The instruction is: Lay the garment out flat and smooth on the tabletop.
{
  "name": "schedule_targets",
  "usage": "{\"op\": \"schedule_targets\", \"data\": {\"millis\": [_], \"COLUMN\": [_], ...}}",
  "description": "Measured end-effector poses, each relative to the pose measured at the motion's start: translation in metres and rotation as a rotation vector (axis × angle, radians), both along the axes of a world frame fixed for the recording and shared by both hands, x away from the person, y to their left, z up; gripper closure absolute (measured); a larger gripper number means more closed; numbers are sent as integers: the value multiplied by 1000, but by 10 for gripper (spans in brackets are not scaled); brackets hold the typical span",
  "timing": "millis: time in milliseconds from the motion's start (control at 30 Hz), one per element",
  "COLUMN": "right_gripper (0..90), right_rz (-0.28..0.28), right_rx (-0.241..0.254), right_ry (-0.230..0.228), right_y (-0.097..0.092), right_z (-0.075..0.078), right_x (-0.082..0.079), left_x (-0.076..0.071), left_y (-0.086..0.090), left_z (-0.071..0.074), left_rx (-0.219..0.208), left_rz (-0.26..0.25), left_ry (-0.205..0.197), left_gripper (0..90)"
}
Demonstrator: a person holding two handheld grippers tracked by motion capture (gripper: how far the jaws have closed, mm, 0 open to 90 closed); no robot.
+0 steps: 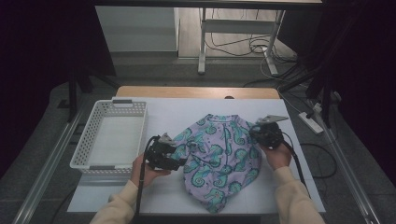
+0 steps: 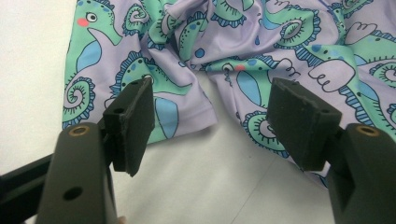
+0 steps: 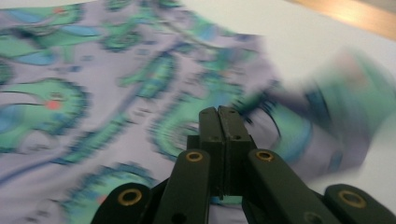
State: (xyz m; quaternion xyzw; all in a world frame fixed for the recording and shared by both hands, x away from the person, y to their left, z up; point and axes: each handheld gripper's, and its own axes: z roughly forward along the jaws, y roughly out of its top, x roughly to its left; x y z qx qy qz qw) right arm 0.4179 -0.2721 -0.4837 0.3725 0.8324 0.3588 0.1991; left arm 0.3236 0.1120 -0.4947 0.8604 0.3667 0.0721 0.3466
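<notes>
Blurring hides whether right tongs [image 3: 223,122] pinch the garment [image 3: 116,93].

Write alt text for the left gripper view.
The left gripper is open, its two black jaws spread above the edge of a lilac garment printed with green and blue seahorses. The cloth lies crumpled on a white table.

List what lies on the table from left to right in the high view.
White basket → left gripper, at the cloth's left edge → seahorse-print cloth → right gripper, at the cloth's right edge.
</notes>
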Motion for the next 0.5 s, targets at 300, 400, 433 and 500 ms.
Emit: {"op": "schedule_targets", "data": {"millis": [300,400,433,500], "right_gripper": [692,604,592,555], "right_rz": [146,94,80,41], "right_rx": [-17,38,71,99], "right_ry": [75,39,37,18], "right_y": [43,30,24,14], "right_z": [-15,-4,-1,4], "right_x": [-2,-2,-2,-1], "left_x": [0,0,0,0], "left_y": [1,2,2,2], "left_z": [1,1,1,1], "left_rx": [-4,-4,-3,-2], "left_rz": [2,2,2,1], "left_ry": [-3,-5,-5,-4], "left_gripper": [327,327,327,327]}}
